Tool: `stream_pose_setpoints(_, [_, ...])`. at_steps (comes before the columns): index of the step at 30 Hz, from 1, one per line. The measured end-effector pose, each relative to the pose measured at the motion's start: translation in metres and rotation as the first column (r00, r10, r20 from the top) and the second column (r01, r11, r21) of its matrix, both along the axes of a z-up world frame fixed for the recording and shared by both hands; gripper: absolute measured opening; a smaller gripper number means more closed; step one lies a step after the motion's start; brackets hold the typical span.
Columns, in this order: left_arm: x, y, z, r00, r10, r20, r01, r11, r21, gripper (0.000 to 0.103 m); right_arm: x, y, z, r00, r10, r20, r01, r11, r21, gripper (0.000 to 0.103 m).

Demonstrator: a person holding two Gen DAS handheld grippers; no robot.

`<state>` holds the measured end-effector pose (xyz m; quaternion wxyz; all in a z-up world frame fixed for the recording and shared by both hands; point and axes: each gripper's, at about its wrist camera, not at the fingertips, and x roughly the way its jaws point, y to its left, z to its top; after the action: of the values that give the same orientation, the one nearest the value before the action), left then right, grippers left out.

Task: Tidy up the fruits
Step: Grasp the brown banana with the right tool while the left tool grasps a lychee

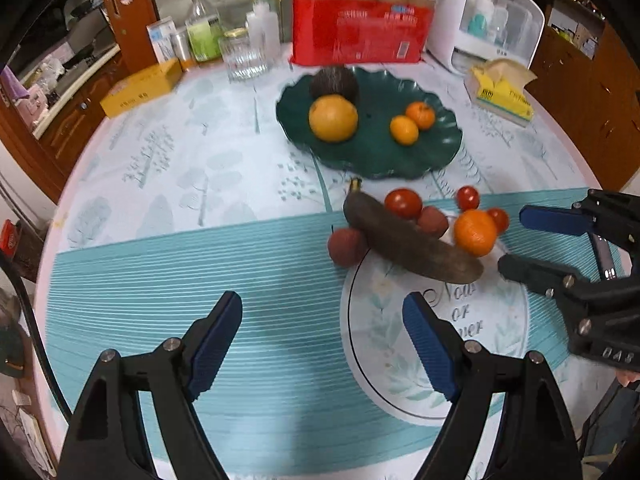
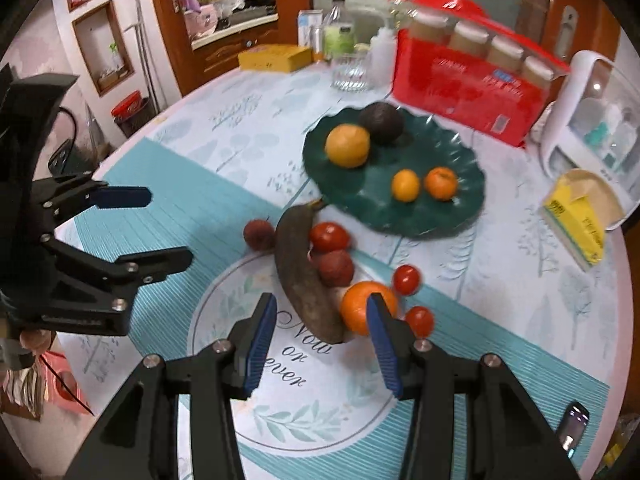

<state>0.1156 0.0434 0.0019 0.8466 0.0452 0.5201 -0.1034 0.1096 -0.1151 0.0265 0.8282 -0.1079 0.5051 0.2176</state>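
On the tabletop (image 1: 160, 184), just short of the green plate (image 1: 416, 164), lies the loose fruit awaiting sorting: a blackened banana (image 1: 408, 244) resting diagonally, two lychees (image 1: 347, 245) beside it, three small tomatoes (image 1: 403, 202) and one orange (image 2: 362, 306). The banana's stem end nearly touches the plate rim; I cannot confirm contact. Already on the plate are a large yellow citrus (image 1: 333, 118), a dark avocado (image 1: 334, 84) behind it, and two small mandarins (image 1: 404, 130), set apart from the larger pair.

My right hand-held gripper (image 2: 322, 330) is angled down over the cluster, jaws parted and empty, with the banana's blunt end and the orange lying just beyond its pads (image 2: 262, 340). My left hand-held gripper (image 1: 322, 334) stands wide open and empty over the striped mat, to the near left of the fruit, close by the nearer lychee.

Assessment: roughly half the fruit is placed; the step in hand is the approach to the next piece. The next move calls for choosing one target, most likely the orange or banana for the right side. Risk noted: the fruits are tightly grouped, so a closing jaw may nudge the tomatoes and set them rolling.
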Motion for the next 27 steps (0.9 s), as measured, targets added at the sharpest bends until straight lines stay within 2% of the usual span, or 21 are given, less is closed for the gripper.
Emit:
stream_pose_setpoints(7, [0.025, 0.004, -0.031, 0.999, 0.011, -0.042, -0.012, 1.0, -0.023, 0.081, 0.009, 0.016, -0.041, 0.996, 0.061, -0.064, -0.06, 0.998, 0.009, 0.047])
stream_pose_setpoints(14, [0.039, 0.002, -0.049, 0.997, -0.028, -0.076, 0.025, 0.999, -0.046, 0.081, 0.02, 0.024, -0.059, 0.992, 0.099, -0.082, -0.099, 0.995, 0.003, 0.047])
stream_pose_setpoints(22, [0.054, -0.003, -0.055, 0.995, -0.045, -0.084, 0.041, 0.998, -0.049, 0.073, 0.025, 0.042, -0.064, 0.985, 0.163, -0.062, -0.164, 0.986, -0.026, 0.05])
stream_pose_setpoints(27, [0.061, -0.006, -0.054, 0.991, -0.095, -0.091, 0.087, 0.992, -0.089, 0.057, 0.029, 0.041, -0.067, 0.981, 0.184, -0.065, -0.186, 0.982, -0.016, 0.05])
